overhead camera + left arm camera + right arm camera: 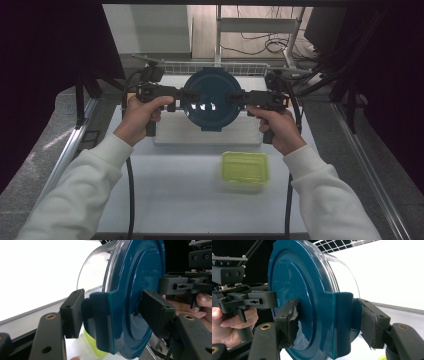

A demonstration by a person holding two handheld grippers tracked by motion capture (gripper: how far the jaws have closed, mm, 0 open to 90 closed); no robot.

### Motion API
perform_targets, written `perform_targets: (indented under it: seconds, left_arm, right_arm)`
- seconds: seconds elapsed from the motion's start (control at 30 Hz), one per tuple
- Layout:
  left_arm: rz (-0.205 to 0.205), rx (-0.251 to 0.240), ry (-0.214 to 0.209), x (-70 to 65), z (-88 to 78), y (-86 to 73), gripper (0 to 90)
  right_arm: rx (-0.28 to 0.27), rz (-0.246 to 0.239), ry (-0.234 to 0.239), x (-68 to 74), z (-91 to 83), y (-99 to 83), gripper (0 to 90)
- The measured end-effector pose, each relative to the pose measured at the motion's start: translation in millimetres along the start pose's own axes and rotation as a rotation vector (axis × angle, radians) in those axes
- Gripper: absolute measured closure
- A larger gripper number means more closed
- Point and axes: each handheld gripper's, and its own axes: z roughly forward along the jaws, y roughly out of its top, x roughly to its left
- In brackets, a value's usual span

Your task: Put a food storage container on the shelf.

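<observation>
Two grippers: both gripped one round container, one from each side.
Container: a clear tub [210,100] under a dark teal lid [209,95], held above the table [175,200] between the two hands, in front of a wire rack [215,67].
Left gripper [178,98]: clamped on the lid's left clip; in the left gripper view its pads [72,312] pressed the clip [100,320] from both sides.
Right gripper [239,98]: clamped on the lid's right clip; in the right gripper view its pads [289,322] squeezed that clip [339,322] and the lid's rim.
Hands: the left hand [141,112] and right hand [277,125] each wrapped a gripper's handle, white sleeves behind them.
Tilt: in the high view the lid faced up toward the camera.
Board: a white board [210,132] lay on the table under the container.
Box: a small box with a yellow-green lid [244,168] sat on the table, nearer the person, well apart from the container.
</observation>
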Motion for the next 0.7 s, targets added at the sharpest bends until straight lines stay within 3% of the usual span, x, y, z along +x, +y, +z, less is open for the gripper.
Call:
perform_targets:
  seconds: [0.7]
  left_arm:
    - [0.006, -0.012, 0.003, 4.5, 2.8, 27.1, 37.8]
  right_arm:
    - [-0.007, -0.005, 0.006, -4.0, 3.6, 26.3, 37.5]
